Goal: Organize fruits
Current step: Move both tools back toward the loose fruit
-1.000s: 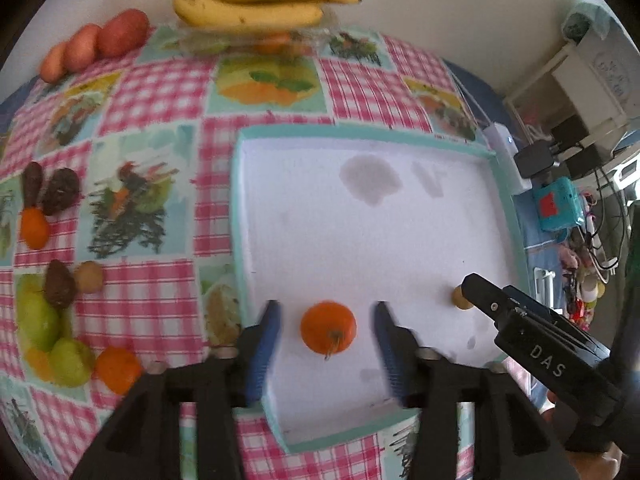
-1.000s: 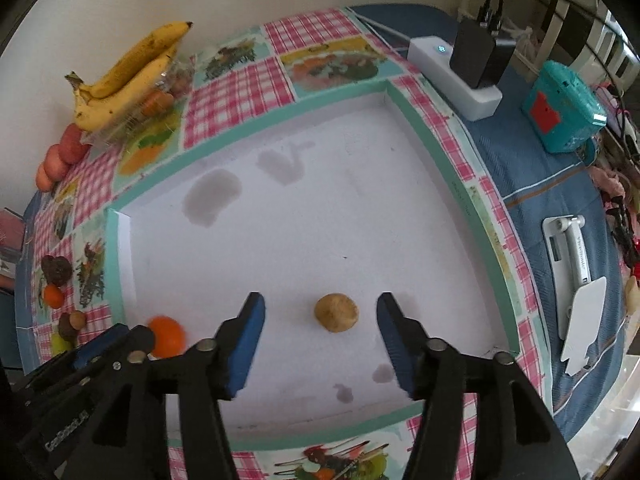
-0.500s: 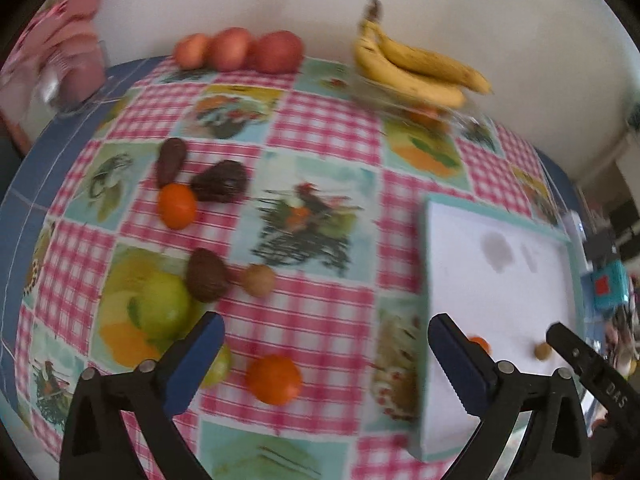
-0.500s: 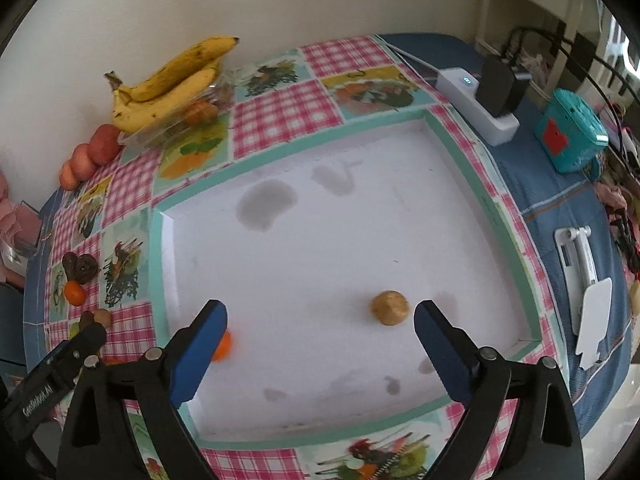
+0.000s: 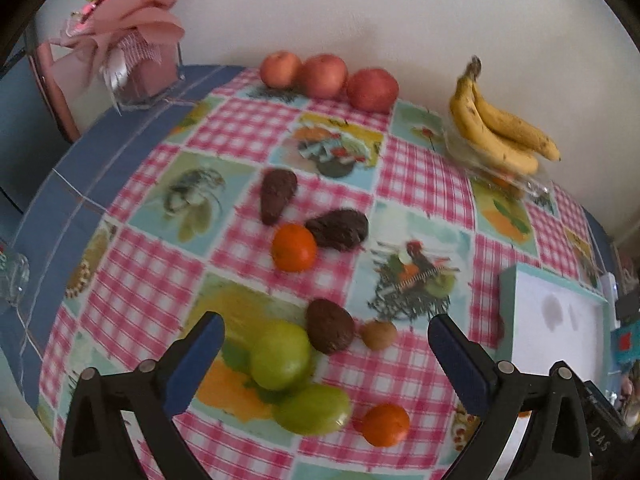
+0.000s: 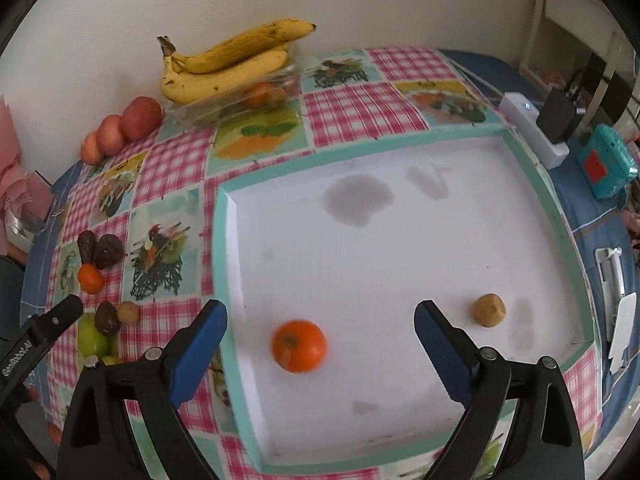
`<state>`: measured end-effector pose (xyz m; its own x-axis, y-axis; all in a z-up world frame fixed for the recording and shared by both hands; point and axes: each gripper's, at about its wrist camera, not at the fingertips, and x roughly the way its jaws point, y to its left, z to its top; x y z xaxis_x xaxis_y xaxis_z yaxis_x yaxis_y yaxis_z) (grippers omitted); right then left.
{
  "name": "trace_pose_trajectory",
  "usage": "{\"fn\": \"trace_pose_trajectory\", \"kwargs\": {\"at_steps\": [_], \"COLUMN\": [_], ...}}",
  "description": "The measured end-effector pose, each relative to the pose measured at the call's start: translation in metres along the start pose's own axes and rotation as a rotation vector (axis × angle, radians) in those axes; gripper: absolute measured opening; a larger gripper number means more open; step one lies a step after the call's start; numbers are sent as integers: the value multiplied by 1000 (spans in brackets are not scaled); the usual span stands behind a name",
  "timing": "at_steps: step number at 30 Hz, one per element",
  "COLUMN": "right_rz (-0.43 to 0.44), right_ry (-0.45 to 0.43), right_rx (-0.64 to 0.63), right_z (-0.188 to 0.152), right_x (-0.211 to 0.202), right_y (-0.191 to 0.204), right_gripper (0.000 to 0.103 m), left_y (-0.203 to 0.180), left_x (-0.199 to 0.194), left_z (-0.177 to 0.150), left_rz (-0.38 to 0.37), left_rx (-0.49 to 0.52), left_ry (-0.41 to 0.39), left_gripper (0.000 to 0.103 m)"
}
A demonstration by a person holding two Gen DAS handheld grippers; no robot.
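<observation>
My left gripper [image 5: 326, 354] is open and empty above loose fruit on the checked tablecloth: two green apples [image 5: 281, 355], a dark avocado [image 5: 330, 331], a small brown fruit [image 5: 379, 334] and an orange [image 5: 385, 425]. Another orange [image 5: 294, 247] and two more avocados [image 5: 338, 229] lie further back. My right gripper [image 6: 320, 342] is open and empty over the white tray [image 6: 400, 148], which holds an orange [image 6: 299, 345] between the jaws and a small brown fruit [image 6: 488, 310] to the right.
Bananas [image 5: 496, 136] on a clear box and three red apples [image 5: 328, 76] stand by the back wall. A pink bouquet [image 5: 128, 40] is at the back left. A power strip [image 6: 536, 128], a teal box [image 6: 608, 162] and a white tool [image 6: 618, 320] lie right of the tray.
My left gripper left the orange in the tray, opened wider and swung left over the loose fruit. My right gripper opened wider, pulled back and moved left from the brown fruit to over the orange.
</observation>
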<state>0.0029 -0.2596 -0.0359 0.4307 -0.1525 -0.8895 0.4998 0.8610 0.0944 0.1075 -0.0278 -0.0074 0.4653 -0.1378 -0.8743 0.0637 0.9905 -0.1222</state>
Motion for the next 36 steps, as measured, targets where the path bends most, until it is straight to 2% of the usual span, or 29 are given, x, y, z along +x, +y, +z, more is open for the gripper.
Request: {"fn": "trace_pose_trajectory", "kwargs": {"at_steps": [7, 14, 18, 21, 22, 25, 27, 31, 34, 36], "right_rz": [17, 122, 190, 209, 219, 248, 270, 307, 322, 336], "right_ry": [-48, -56, -14, -7, -3, 28, 65, 156, 185, 188], "right_rx": [-40, -102, -131, -169, -183, -190, -187, -149, -128, -116], "right_z": [-1, -5, -8, -8, -7, -7, -8, -15, -18, -17], "right_x": [-2, -4, 0, 1, 3, 11, 22, 49, 59, 61], "right_y": [43, 95, 120, 136, 142, 149, 151, 151, 150, 150], "right_gripper": [95, 95, 94, 82, 73, 66, 56, 47, 44, 42], "left_y": [22, 69, 97, 110, 113, 109, 103, 96, 94, 97], "left_x": [-21, -32, -37, -38, -37, -26, -14, 16, 34, 41], "left_z": [17, 30, 33, 33, 33, 31, 28, 19, 14, 12], "left_rz": [31, 44, 34, 6, -16, -64, -89, -124, -122, -148], "left_rx": [24, -19, -68, -103, -115, -120, -119, -151, -181, -220], "left_ry": [-97, -114, -102, -89, -80, -33, 11, 116, 167, 189], "left_gripper": [102, 101, 93, 88, 88, 85, 82, 72, 68, 68]}}
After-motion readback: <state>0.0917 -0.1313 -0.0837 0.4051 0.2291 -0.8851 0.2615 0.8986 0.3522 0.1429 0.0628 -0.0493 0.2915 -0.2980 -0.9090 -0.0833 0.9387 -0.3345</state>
